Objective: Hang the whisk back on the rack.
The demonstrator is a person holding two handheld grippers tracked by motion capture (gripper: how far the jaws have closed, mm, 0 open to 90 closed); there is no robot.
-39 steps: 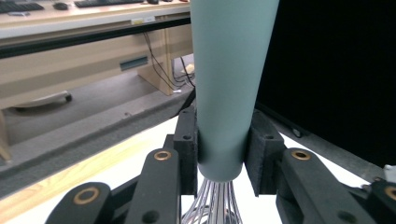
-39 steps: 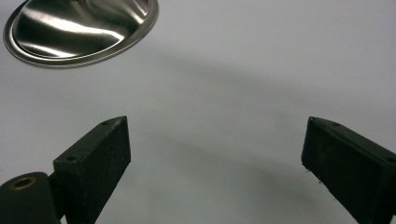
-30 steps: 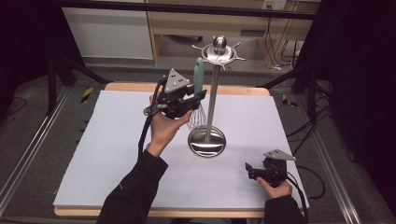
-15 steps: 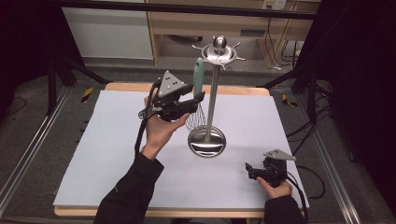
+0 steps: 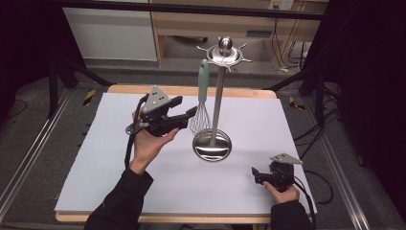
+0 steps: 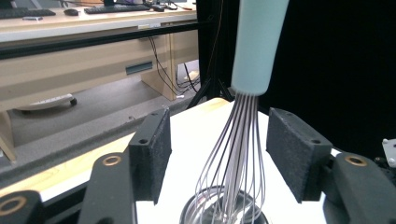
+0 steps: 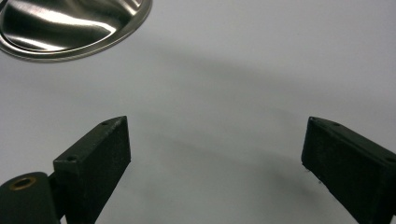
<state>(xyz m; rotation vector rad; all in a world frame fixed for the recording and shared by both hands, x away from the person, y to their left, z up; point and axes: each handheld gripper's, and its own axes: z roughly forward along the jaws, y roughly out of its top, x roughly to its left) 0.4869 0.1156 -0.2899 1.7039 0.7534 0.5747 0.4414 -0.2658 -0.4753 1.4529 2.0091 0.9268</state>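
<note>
A whisk point(image 5: 203, 98) with a pale teal handle point(image 6: 256, 44) hangs from a hook of the steel stand point(image 5: 218, 105), and its wires point(image 6: 238, 154) reach down to just above the stand's round base point(image 5: 211, 146). My left gripper point(image 5: 188, 106) is held just left of the whisk at wire height. Its jaws have just been opening, and in the left gripper view point(image 6: 217, 135) the wires pass between the black pads point(image 6: 152, 149) without touching them. My right gripper point(image 5: 257, 173) rests open on the white table near the front right corner, nothing between its jaws point(image 7: 215, 154).
The stand's hook ring point(image 5: 224, 51) tops the pole. A white sheet point(image 5: 115, 172) covers the wooden table. Black tripod legs point(image 5: 57, 76) and cables stand on the floor around it. The stand's base point(image 7: 70, 21) lies ahead of the right gripper.
The left gripper has let go of the whisk's handle, opened, and drawn back to the left and lower. The whisk stays hanging on the stand. The right gripper has not moved.
</note>
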